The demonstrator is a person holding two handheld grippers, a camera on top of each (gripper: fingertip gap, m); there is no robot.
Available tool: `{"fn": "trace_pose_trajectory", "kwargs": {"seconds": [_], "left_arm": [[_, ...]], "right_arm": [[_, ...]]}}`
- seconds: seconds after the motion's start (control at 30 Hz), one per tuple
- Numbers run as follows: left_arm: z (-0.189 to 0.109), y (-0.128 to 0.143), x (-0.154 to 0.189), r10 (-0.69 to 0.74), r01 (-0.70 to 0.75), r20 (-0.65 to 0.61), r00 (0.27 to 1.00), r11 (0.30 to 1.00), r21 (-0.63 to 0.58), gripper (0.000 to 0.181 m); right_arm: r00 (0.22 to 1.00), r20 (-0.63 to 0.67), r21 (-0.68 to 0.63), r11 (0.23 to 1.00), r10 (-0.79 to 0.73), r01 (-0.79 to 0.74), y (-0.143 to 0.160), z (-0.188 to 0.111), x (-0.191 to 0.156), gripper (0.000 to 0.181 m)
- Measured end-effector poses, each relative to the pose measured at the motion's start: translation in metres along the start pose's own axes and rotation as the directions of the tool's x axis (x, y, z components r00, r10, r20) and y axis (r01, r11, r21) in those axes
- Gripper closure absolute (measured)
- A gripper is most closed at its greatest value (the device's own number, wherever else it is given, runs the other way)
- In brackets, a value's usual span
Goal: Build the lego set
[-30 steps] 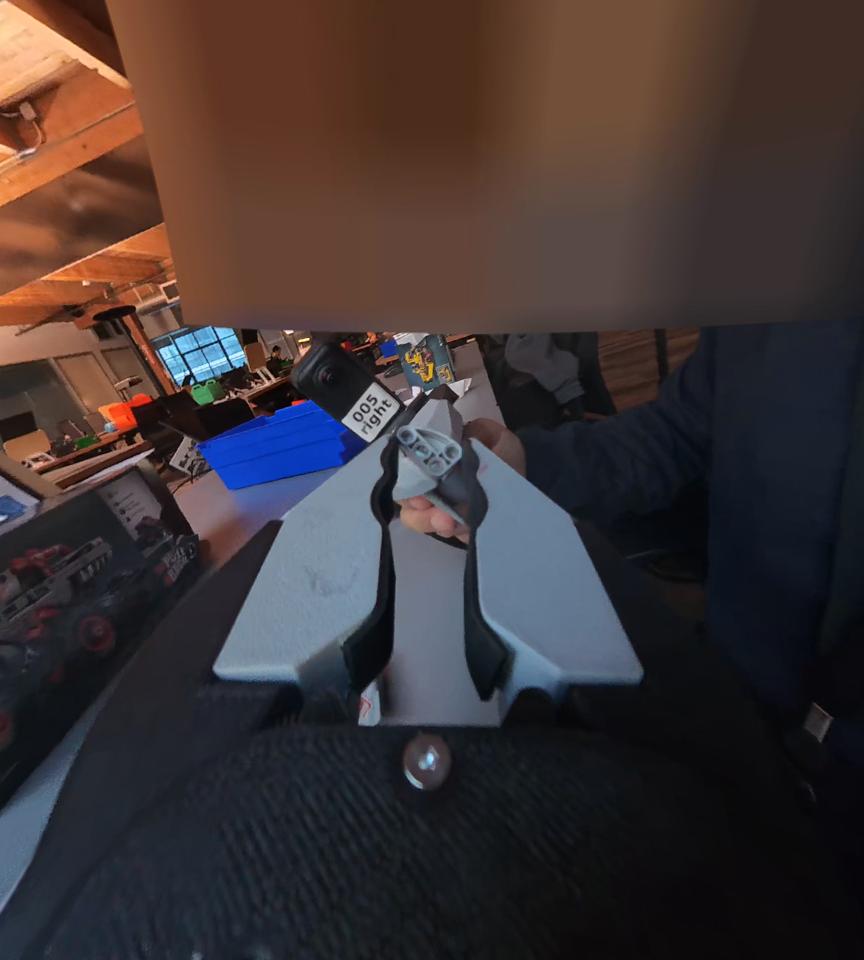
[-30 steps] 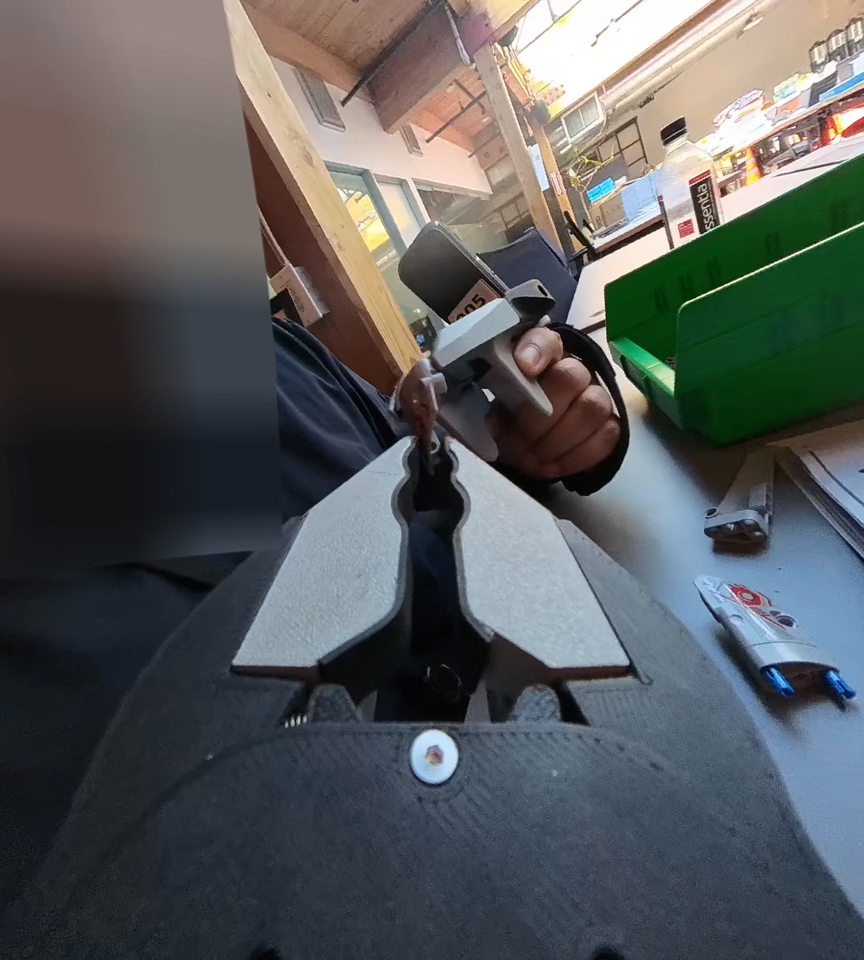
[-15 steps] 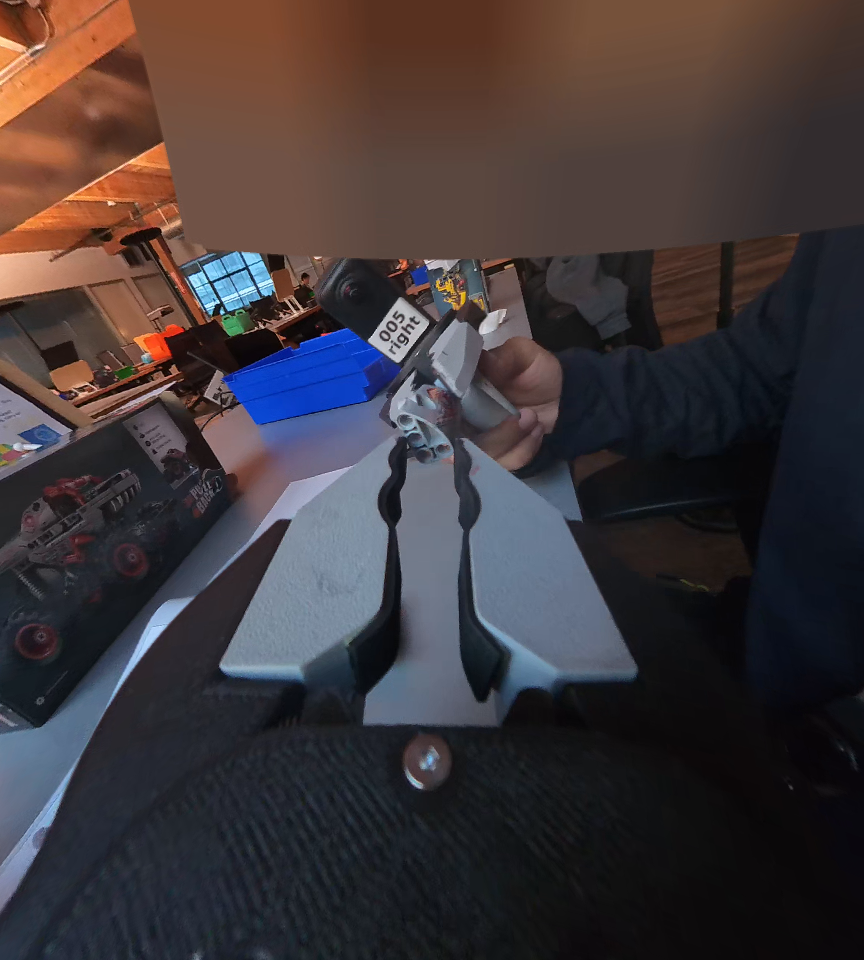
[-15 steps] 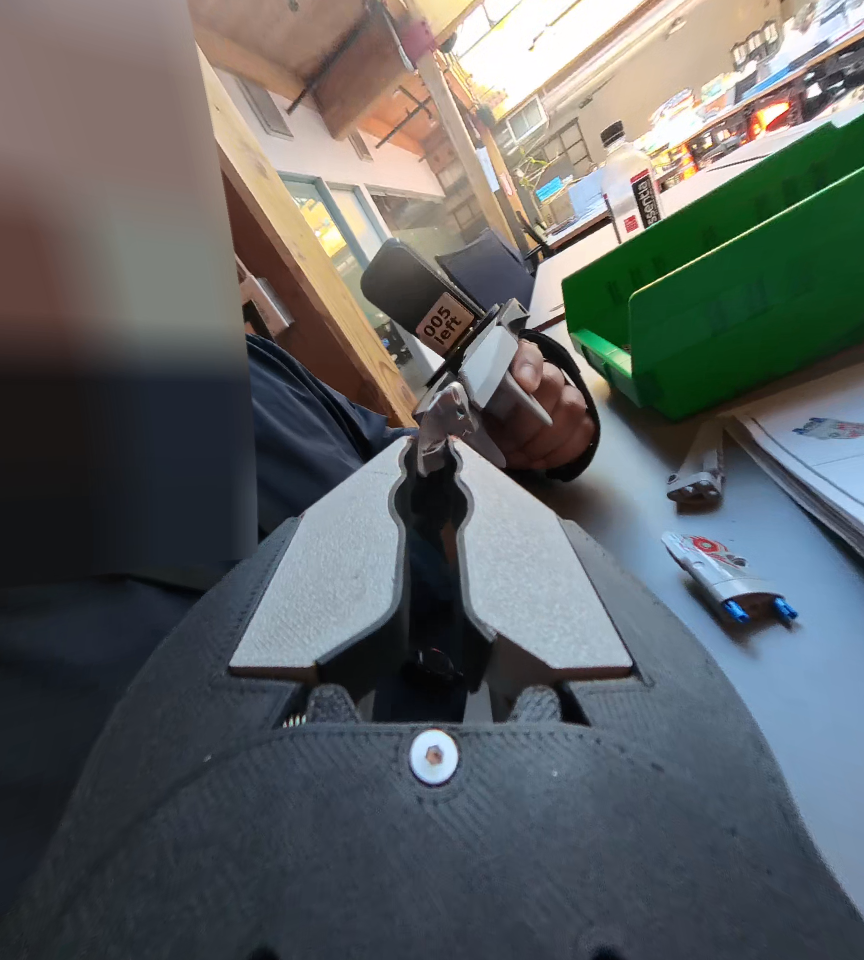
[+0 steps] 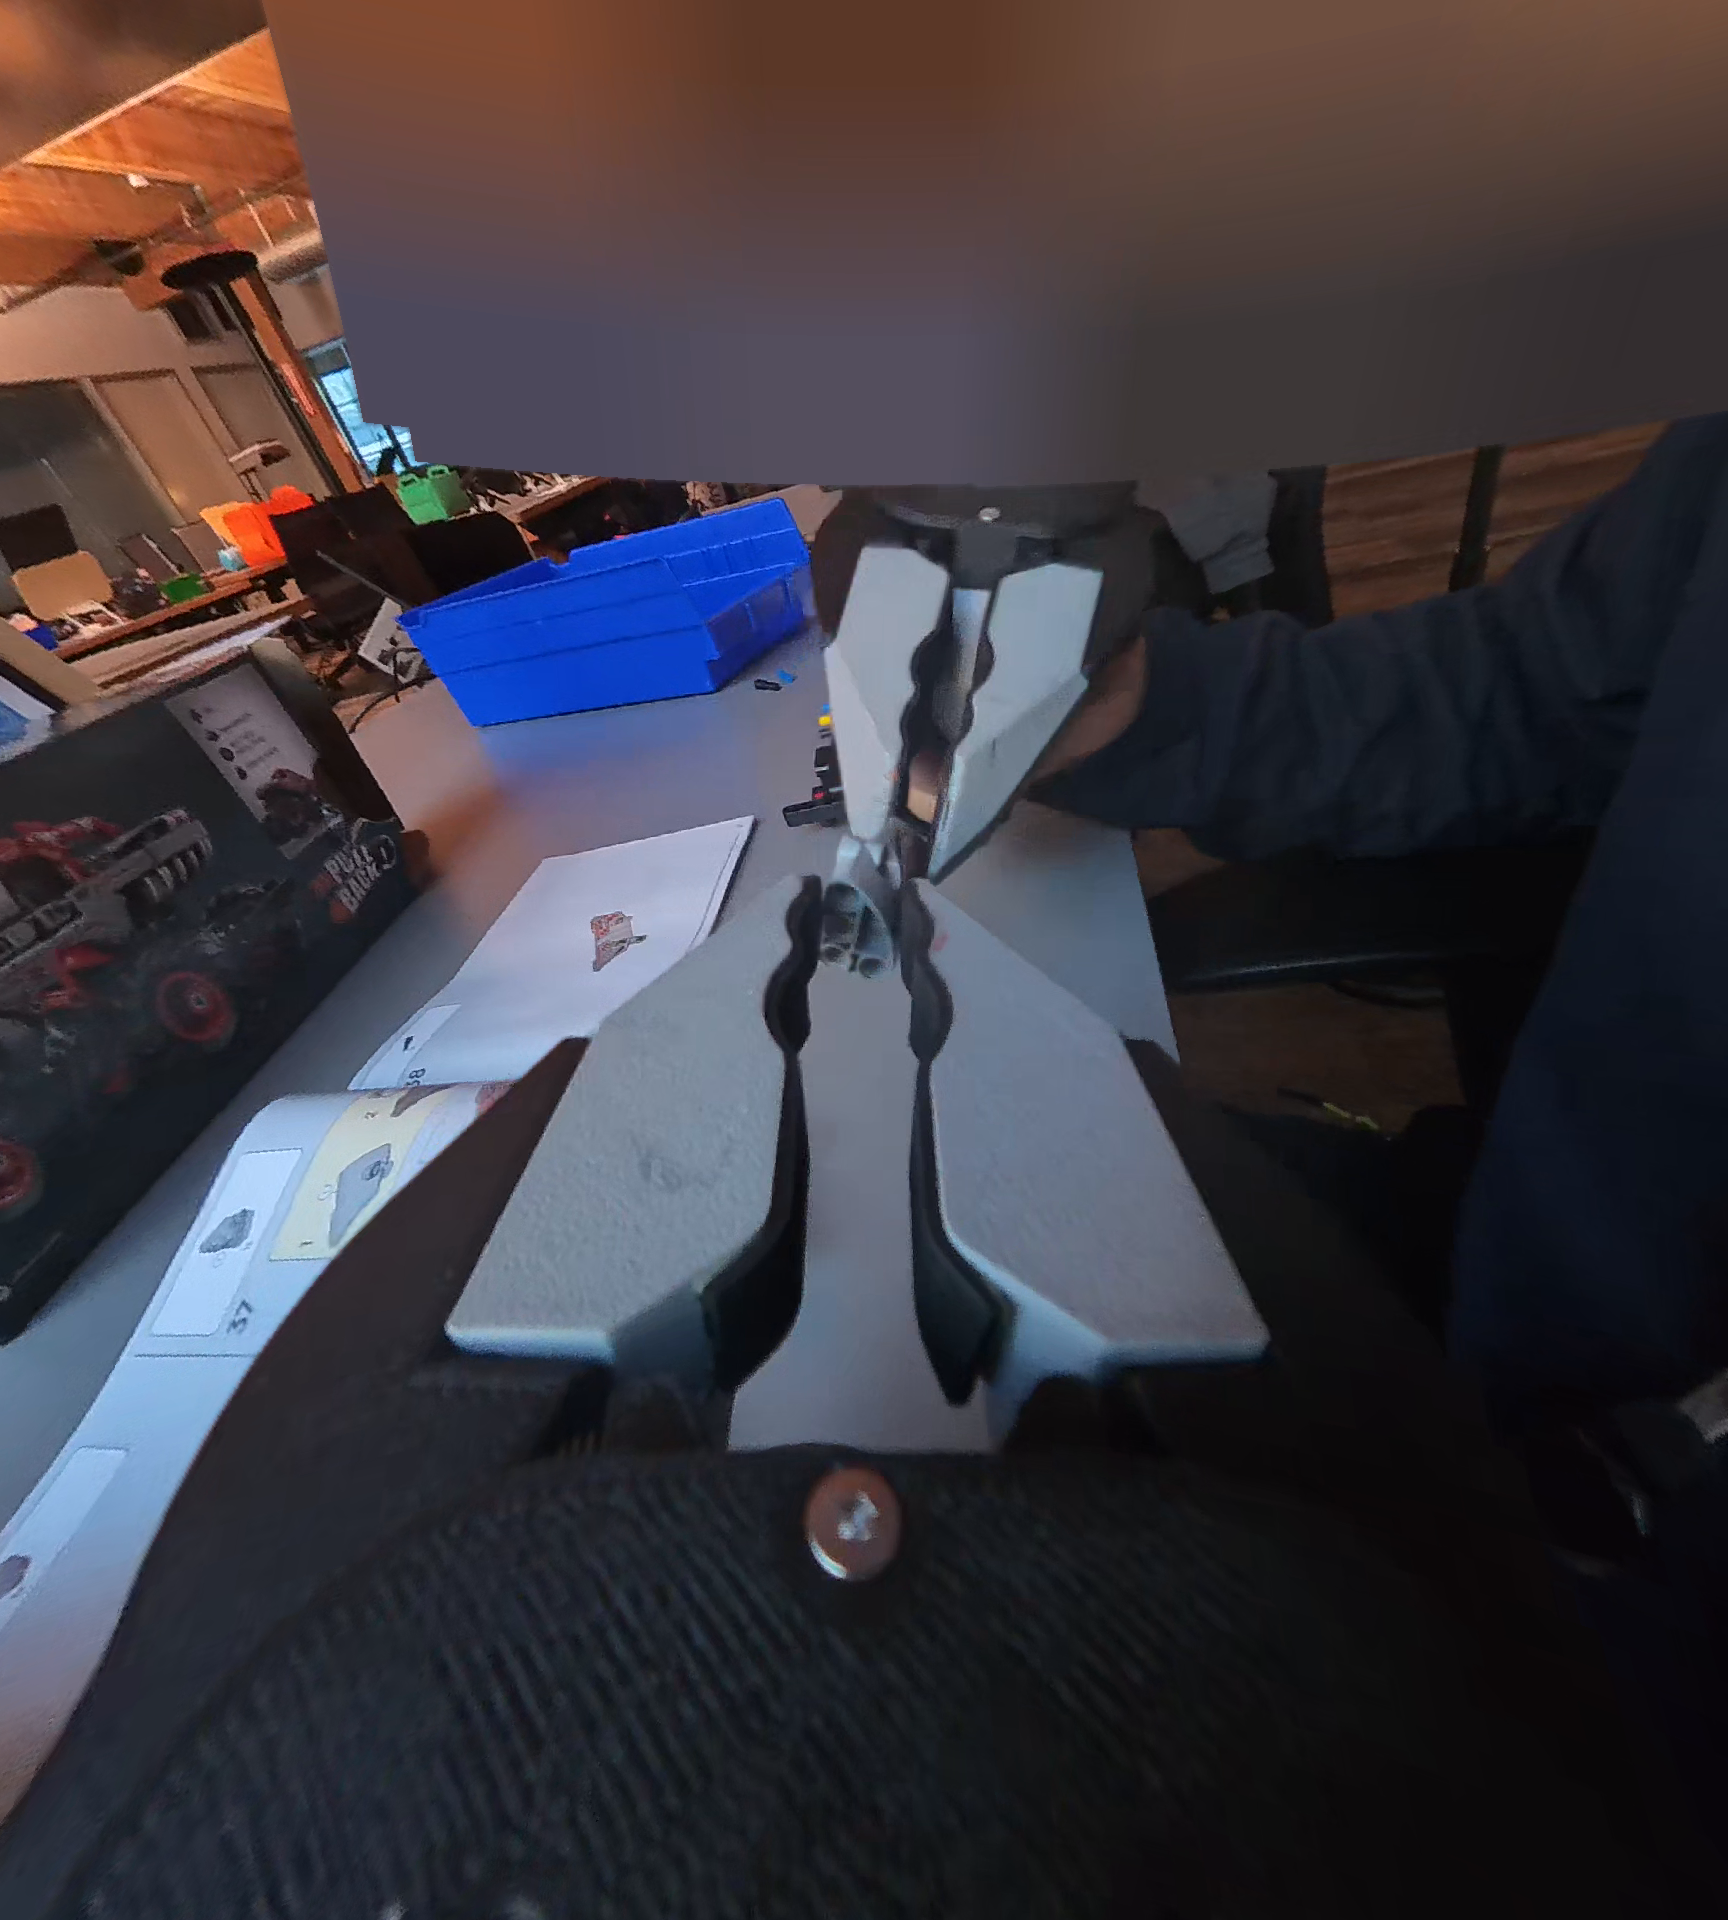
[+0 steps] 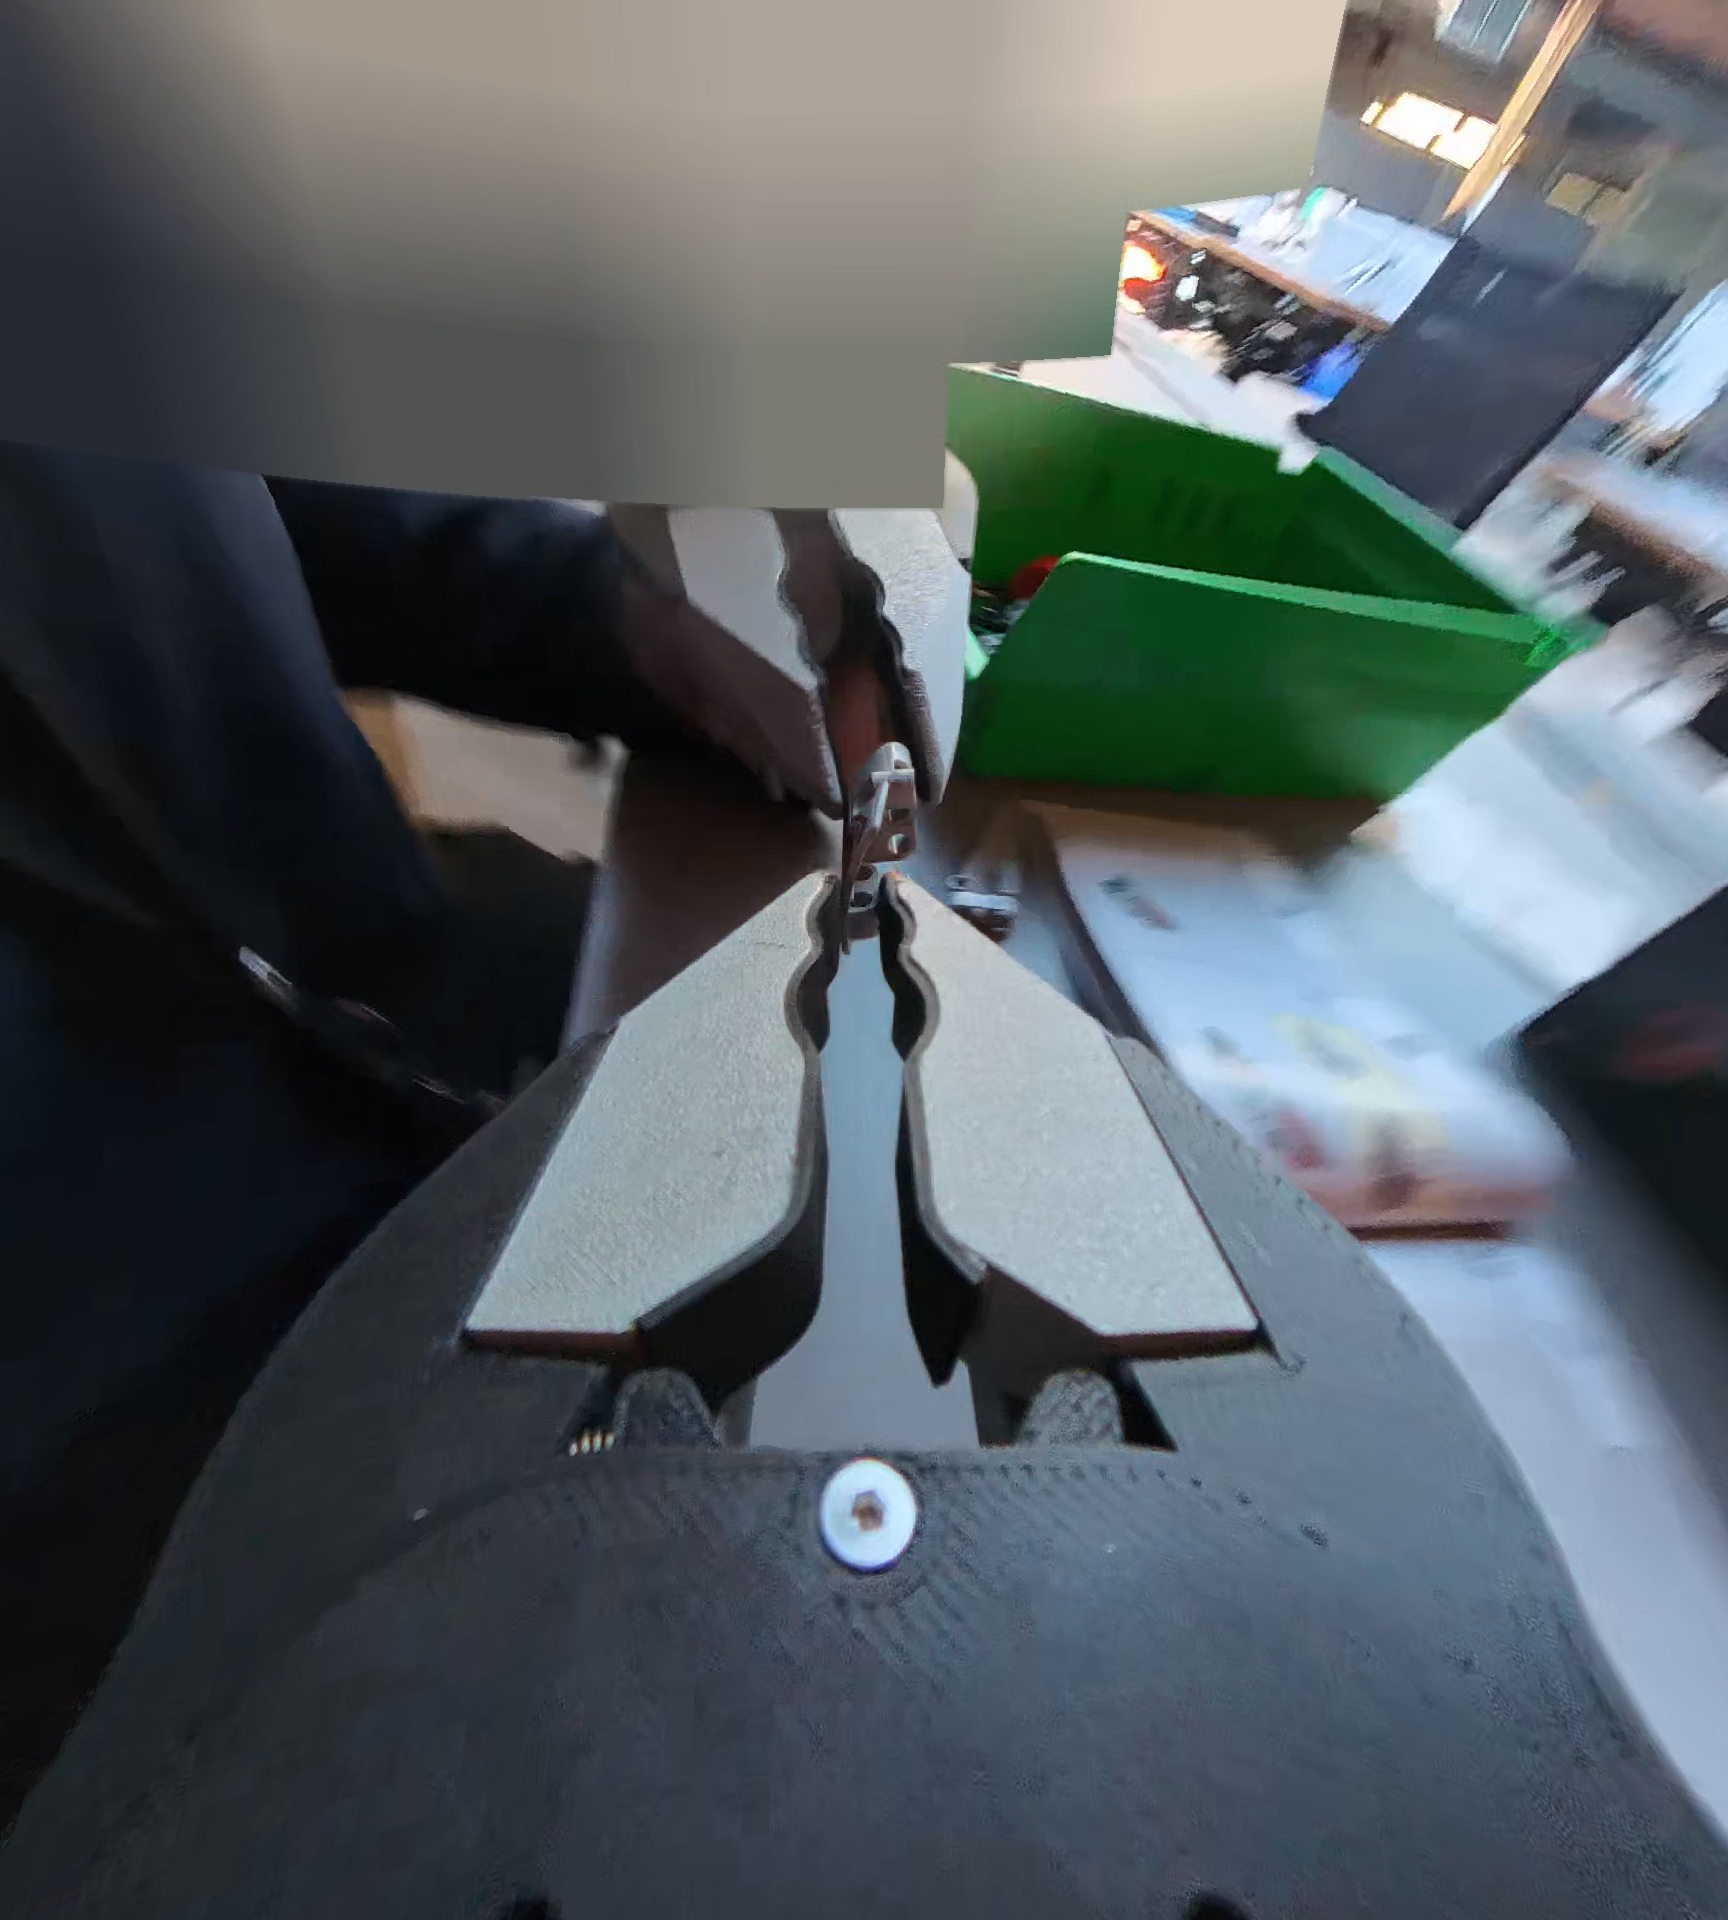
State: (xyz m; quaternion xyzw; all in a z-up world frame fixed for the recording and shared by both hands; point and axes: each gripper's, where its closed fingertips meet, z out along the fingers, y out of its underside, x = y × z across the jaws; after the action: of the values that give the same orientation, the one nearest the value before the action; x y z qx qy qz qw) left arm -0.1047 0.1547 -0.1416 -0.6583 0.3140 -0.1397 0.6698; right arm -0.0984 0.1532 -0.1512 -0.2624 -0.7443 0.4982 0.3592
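A small grey lego piece with round holes [image 5: 855, 923] sits between the tips of my left gripper [image 5: 852, 914], which is shut on it above the table. My right gripper [image 5: 904, 831] comes down from the far side, tip to tip with the left one. In the right wrist view the right gripper [image 6: 860, 899] is closed to a narrow gap on the near end of the same grey piece [image 6: 883, 816]. The left gripper [image 6: 875, 774] holds its far end there. A hand and a dark sleeve are behind each gripper.
A blue bin [image 5: 621, 634] stands at the back, and a lego box [image 5: 112, 935] on the left beside open instruction pages [image 5: 621, 914]. A green bin [image 6: 1234, 686] and a small grey part [image 6: 985, 899] lie beyond the right gripper. That view is motion-blurred.
Both grippers have tilted down towards the table and turned to face each other tip to tip. The grey piece is still in the left gripper, and the right gripper's tips now meet it.
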Motion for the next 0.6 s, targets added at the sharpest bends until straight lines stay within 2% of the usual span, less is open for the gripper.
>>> {"fn": "trace_pose_trajectory", "kwargs": {"seconds": [0.07,0.13,0.2,0.27,0.3,0.37,0.43,0.5,0.53,0.6], "left_arm": [[-0.001,0.000,-0.001,-0.017,0.017,0.002,1.000,1.000,-0.002,0.170],[-0.003,-0.002,-0.002,0.017,-0.017,0.035,0.999,1.000,-0.001,0.171],[-0.006,-0.003,-0.006,0.131,-0.129,0.122,0.984,0.991,-0.024,0.172],[-0.009,-0.005,-0.011,0.293,-0.280,0.225,0.929,0.956,-0.088,0.171],[-0.011,-0.007,-0.015,0.389,-0.365,0.290,0.874,0.921,-0.135,0.171],[-0.017,-0.013,-0.020,0.599,-0.538,0.382,0.703,0.800,-0.265,0.171],[-0.016,-0.014,-0.013,0.748,-0.657,0.387,0.539,0.661,-0.363,0.172],[-0.012,-0.011,-0.008,0.838,-0.716,0.361,0.409,0.540,-0.442,0.173],[-0.011,-0.011,-0.007,0.865,-0.732,0.354,0.356,0.494,-0.469,0.173],[-0.011,-0.013,-0.005,0.883,-0.747,0.352,0.310,0.455,-0.484,0.173]], "right_arm": [[0.994,-0.043,-0.038,0.995,-0.098,0.096,-0.001,0.001,-0.001,0.177],[0.989,-0.076,-0.031,0.991,-0.129,0.127,-0.006,0.001,0.000,0.177],[0.988,-0.123,-0.016,0.996,-0.089,0.088,-0.007,0.003,0.008,0.177],[0.988,-0.157,-0.039,0.999,0.010,-0.016,0.001,0.008,0.017,0.179],[0.981,-0.182,-0.054,0.996,0.062,-0.073,0.005,0.010,0.021,0.176],[0.956,-0.242,-0.058,0.981,0.166,-0.185,0.008,0.009,0.032,0.171],[0.943,-0.143,0.020,0.953,0.301,-0.302,-0.006,0.014,0.022,0.161],[0.900,-0.032,0.118,0.895,0.436,-0.429,-0.024,0.015,0.017,0.156],[0.868,0.021,0.149,0.857,0.496,-0.493,-0.030,0.016,0.016,0.154],[0.808,0.163,0.172,0.790,0.567,-0.589,-0.042,0.018,0.008,0.147]]}}
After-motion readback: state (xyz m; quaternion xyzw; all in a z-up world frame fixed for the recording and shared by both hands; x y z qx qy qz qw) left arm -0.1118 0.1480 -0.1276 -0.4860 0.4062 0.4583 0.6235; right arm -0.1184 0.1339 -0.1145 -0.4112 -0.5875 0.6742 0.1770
